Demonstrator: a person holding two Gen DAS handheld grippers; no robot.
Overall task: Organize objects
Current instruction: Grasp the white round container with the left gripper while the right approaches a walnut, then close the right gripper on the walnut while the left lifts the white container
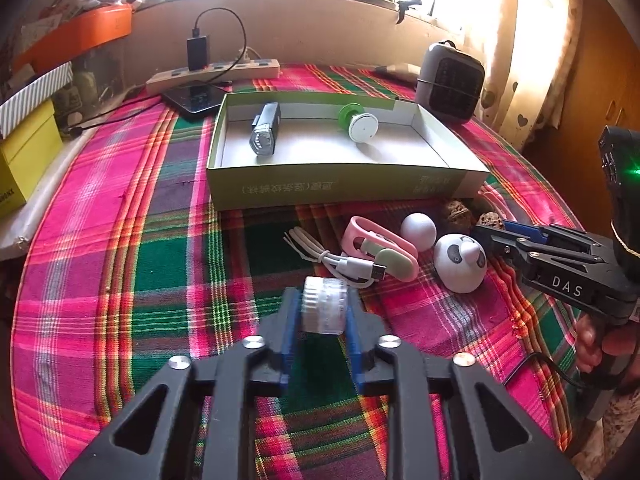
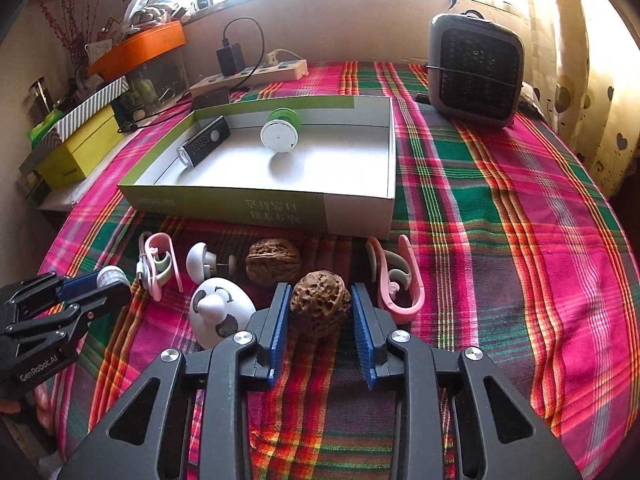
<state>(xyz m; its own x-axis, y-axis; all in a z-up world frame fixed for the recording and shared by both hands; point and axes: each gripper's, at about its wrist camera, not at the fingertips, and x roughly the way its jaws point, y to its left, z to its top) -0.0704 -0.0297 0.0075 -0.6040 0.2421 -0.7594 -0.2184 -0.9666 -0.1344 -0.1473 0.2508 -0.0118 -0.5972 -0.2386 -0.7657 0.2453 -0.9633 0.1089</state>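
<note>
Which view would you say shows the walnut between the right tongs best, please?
The right wrist view: the walnut fills the centre, its pitted shell clear between the right tongs. In the left wrist view the walnut is just a small brown lump at the tongs' tip.

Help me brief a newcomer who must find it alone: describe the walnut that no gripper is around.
Start at the open cardboard box on the plaid tablecloth. Just before its near wall, a brown, pitted walnut lies on the cloth beside a small white mushroom-shaped toy. Unlike the second walnut, between the right gripper's blue pads, this one lies free.
</note>
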